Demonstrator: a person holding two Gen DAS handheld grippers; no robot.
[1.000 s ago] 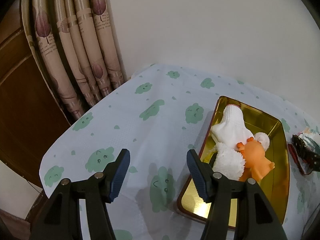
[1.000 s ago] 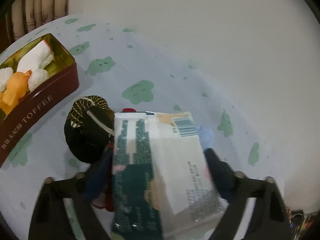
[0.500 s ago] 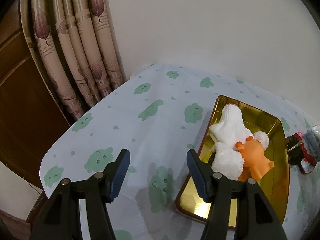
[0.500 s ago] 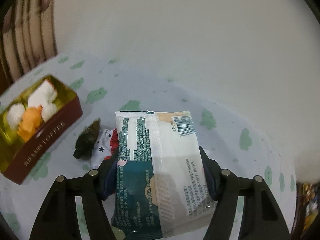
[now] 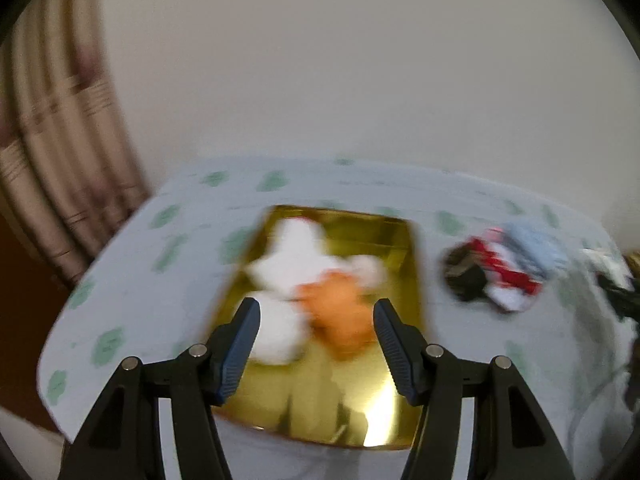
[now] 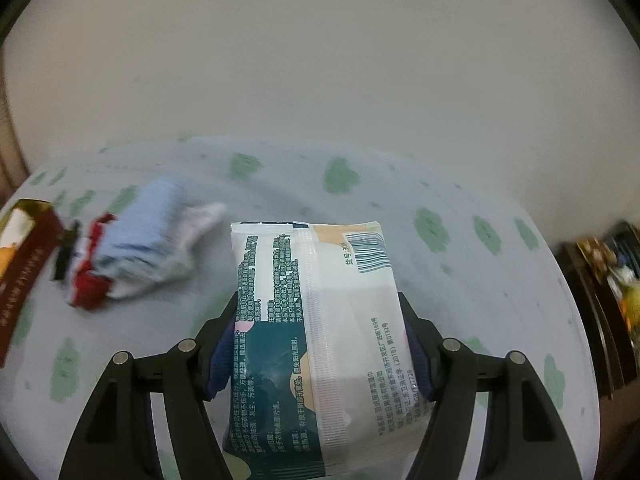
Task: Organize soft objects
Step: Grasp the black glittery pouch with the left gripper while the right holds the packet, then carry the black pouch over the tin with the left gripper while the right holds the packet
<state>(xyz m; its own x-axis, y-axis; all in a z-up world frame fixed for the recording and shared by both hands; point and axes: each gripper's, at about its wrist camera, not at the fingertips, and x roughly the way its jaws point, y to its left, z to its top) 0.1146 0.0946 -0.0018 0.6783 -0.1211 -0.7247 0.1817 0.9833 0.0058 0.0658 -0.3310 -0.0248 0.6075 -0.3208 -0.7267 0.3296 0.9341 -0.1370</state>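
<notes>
Packet (image 6: pixel 316 332) pinched in right gripper (image 6: pixel 320 344), mid-carry; left gripper (image 5: pixel 316 344) spread, empty. Next prob: lower into tin (image 5: pixel 400 240) on left.

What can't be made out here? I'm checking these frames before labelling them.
- Left wrist view: white items and orange toy in the gold tin are motion-blurred; shapes unclear.
- Right wrist view: tin cut off by the left edge.
- Right wrist view: wipes pack hides the right hand-held gripper pads.
</notes>
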